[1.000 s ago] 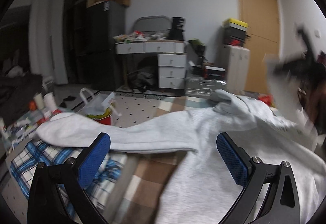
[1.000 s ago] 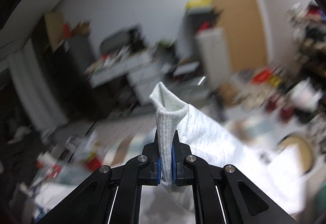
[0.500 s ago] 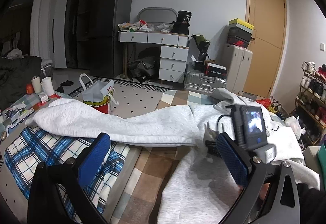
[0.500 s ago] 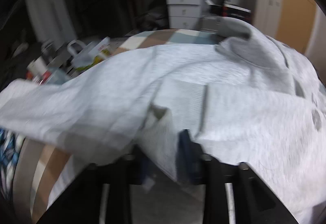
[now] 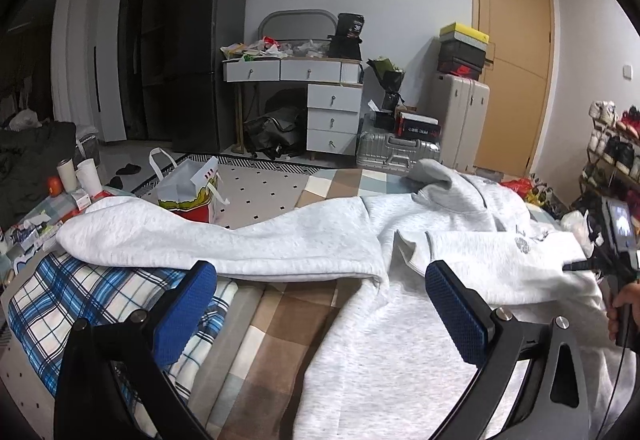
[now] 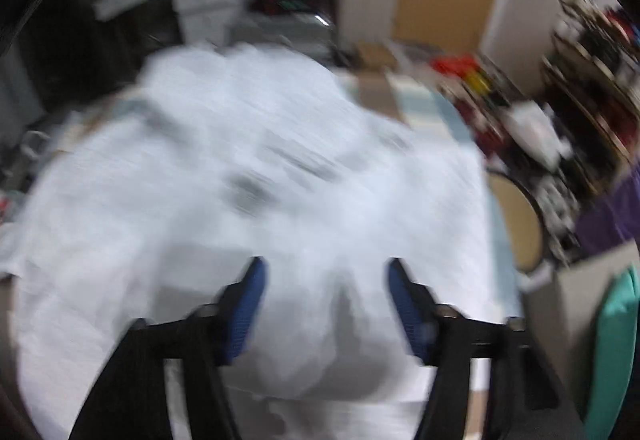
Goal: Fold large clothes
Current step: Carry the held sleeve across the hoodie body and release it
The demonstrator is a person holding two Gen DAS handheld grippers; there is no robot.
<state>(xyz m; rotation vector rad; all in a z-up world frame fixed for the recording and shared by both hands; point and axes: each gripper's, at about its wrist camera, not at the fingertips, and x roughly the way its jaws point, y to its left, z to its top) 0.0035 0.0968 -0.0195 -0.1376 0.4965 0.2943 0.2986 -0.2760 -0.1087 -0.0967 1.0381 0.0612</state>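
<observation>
Grey sweatshirt [image 5: 400,240] sprawls across the frame's middle, one sleeve [image 5: 200,240] trailing off to the left. Left gripper [image 5: 320,312] and right gripper [image 6: 324,304] both gape wide, holding nothing. The folded-in sleeve could slide loose if nudged.

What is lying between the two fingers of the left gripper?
In the left wrist view, the open left gripper frames brown checked bedding and part of the grey sweatshirt, with its outstretched sleeve just beyond.

The left wrist view was aimed low across the bed toward the door [image 5: 514,56]. The blurred right wrist view was held close above. The grey sweatshirt [image 5: 400,320] [image 6: 260,180] was shared.
</observation>
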